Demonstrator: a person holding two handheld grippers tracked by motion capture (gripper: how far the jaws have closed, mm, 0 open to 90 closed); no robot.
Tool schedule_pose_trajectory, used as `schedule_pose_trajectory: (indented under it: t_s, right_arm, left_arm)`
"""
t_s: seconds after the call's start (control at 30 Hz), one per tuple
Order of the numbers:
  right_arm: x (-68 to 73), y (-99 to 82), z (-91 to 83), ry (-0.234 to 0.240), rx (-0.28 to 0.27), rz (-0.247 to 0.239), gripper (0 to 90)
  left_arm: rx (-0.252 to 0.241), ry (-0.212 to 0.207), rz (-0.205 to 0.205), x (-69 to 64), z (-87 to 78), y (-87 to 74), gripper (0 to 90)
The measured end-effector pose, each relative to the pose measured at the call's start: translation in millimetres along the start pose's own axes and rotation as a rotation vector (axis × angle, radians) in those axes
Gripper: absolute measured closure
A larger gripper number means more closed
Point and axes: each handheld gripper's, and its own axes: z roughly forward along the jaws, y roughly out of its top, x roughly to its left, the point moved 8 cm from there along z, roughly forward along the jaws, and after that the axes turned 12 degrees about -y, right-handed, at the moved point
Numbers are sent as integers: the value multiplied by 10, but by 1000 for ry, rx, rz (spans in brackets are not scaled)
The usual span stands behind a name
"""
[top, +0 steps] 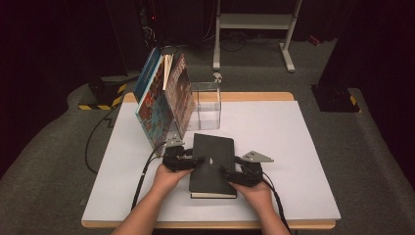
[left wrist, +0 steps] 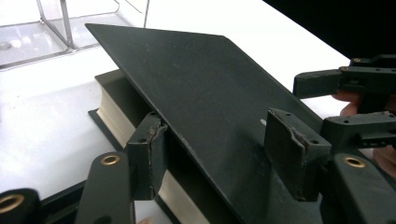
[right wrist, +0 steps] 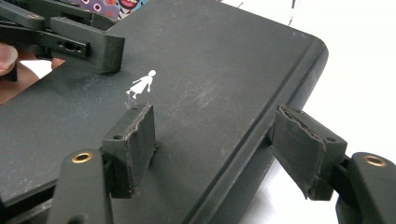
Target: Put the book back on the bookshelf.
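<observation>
Matte black hardcover book point(top: 213, 164) lies flat on the smooth white surface point(top: 293, 147), front cover lifted. Left claw point(left wrist: 219, 158) grips that thin stiff cover; right claw point(right wrist: 224, 149) clamps the rounded spine edge.

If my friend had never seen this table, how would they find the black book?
Start at the white table and look at its near edge, between the two hands. The black book lies flat there, its cover lifted a little, with the left gripper and the right gripper at its sides. The other books stand upright and colourful; this one is plain black with a tiny white figure on it.
</observation>
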Motion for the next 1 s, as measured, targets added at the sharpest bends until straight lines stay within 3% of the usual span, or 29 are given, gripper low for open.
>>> schedule_pose_trajectory:
  t_s: [0.63,0.8,1.0]
  right_arm:
    - [0,-19,-5,-4,-6,3,303]
    - [-15,-2,-13,11,-6,38,275]
    - [-48,-2,-11,20,8,53,255]
  left_arm:
    - [-12,8,-18,14,15,3,436]
    - [-46,-16,14,-93,-12,69,536]
    - [-60,-26,85,-165,-40,70,541]
